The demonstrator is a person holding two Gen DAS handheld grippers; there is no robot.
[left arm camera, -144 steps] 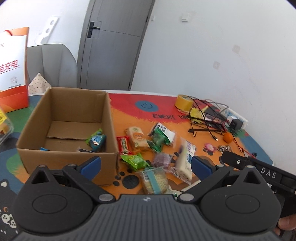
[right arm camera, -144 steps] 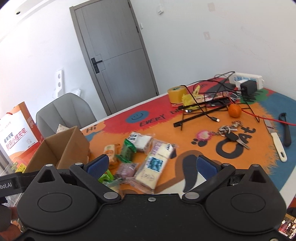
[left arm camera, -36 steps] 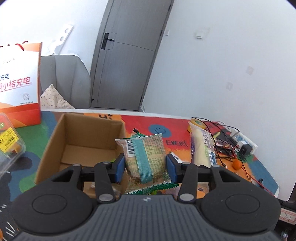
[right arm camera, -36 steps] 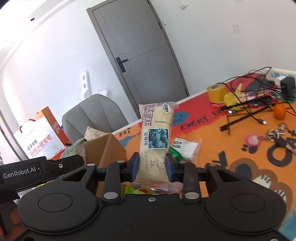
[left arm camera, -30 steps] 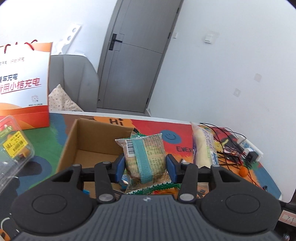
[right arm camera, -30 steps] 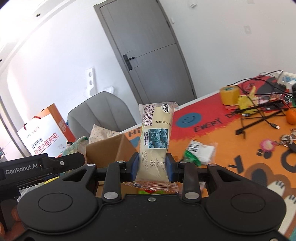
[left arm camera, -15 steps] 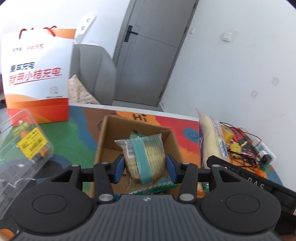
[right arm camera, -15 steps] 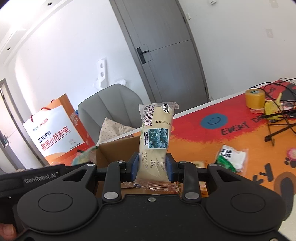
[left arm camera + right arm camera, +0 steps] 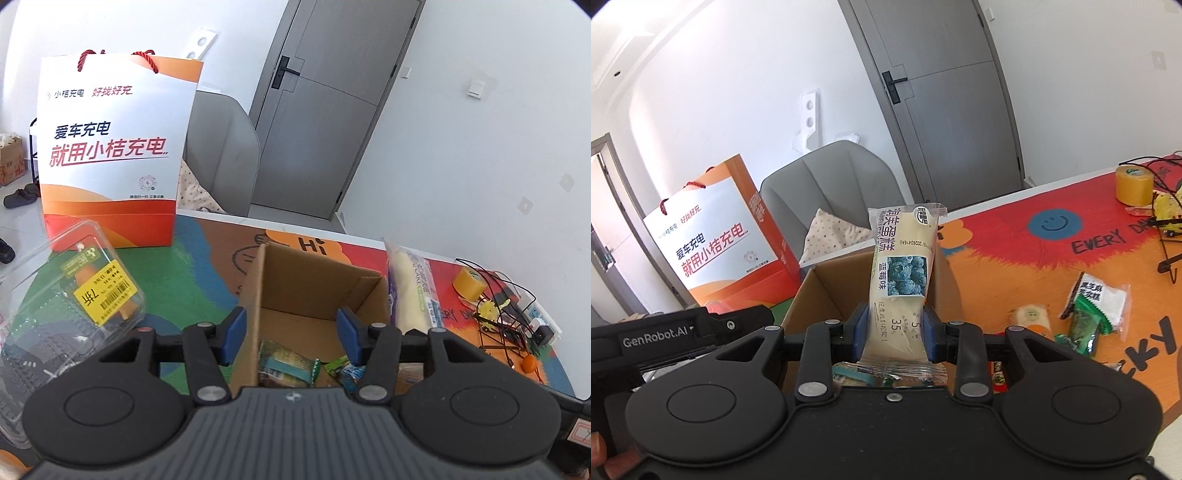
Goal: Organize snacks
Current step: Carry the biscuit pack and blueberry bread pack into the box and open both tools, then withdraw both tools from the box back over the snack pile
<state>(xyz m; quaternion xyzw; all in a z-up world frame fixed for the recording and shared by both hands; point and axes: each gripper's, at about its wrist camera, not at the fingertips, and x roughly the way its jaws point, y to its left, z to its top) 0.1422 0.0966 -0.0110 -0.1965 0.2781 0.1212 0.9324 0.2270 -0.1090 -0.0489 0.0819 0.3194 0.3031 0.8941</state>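
Note:
My left gripper (image 9: 291, 334) is open and empty above the open cardboard box (image 9: 314, 284). A green-and-beige snack packet (image 9: 284, 363) lies on the box floor below it, beside small green and blue packets (image 9: 341, 367). My right gripper (image 9: 894, 328) is shut on a long cream blueberry cake packet (image 9: 901, 280), held upright just over the box (image 9: 831, 288). The same packet shows in the left wrist view (image 9: 410, 295) at the box's right edge. Loose snacks lie on the mat to the right: a black-white-green packet (image 9: 1097, 302) and a beige packet (image 9: 1030, 319).
An orange-and-white paper bag (image 9: 114, 155) stands behind the box on the left. A clear plastic clamshell (image 9: 70, 295) lies at near left. A yellow tape roll (image 9: 1134, 184), cables and a power strip (image 9: 517, 317) sit at far right. A grey chair (image 9: 831, 184) stands behind the table.
My left gripper has opened and let go of the green-and-beige packet, which now lies in the box. My right gripper has moved left over the box, still holding the cake packet.

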